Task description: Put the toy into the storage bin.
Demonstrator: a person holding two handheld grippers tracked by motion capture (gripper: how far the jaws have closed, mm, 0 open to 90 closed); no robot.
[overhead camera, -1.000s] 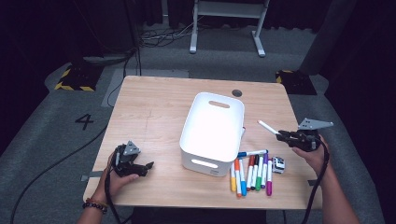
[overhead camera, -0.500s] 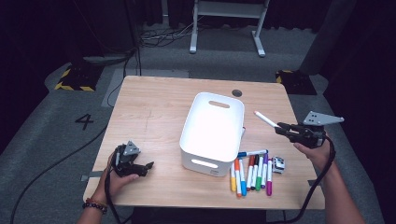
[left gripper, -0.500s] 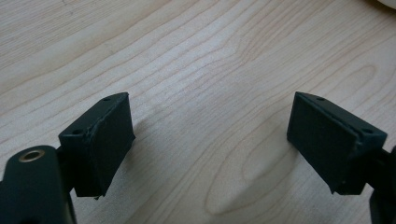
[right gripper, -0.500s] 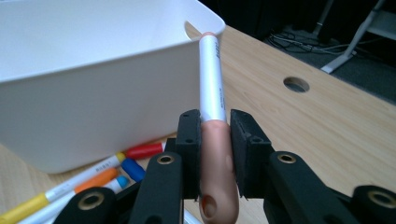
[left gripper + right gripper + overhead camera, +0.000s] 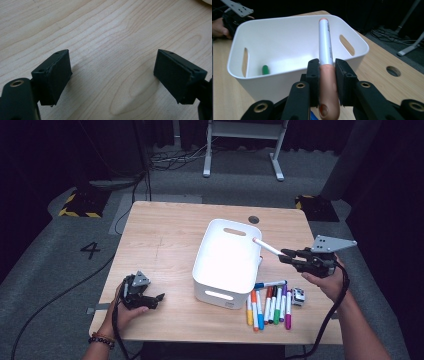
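A white bin (image 5: 216, 296) stands in the middle of the wooden table. My right gripper (image 5: 286, 256) hovers just right of it, shut on a white marker with a peach cap (image 5: 267, 247). The marker's tip reaches over the bin's right rim. In the right gripper view the marker (image 5: 325, 50) points over the bin (image 5: 287, 37), clamped by its peach cap between the jaws of the right gripper (image 5: 326, 68). One green marker (image 5: 265, 69) lies inside the bin. My left gripper (image 5: 156, 298) rests open on the table at the front left, with bare wood between the left gripper's (image 5: 112, 75) pads.
Several coloured markers (image 5: 267, 305) lie in a row on the table in front of the bin's right corner. A small grey and white object (image 5: 298, 296) sits beside them. A round cable hole (image 5: 253, 219) is in the table behind the bin.
My right gripper has risen and moved left toward the bin with the marker, bringing its tip over the rim. The left gripper has stayed put.
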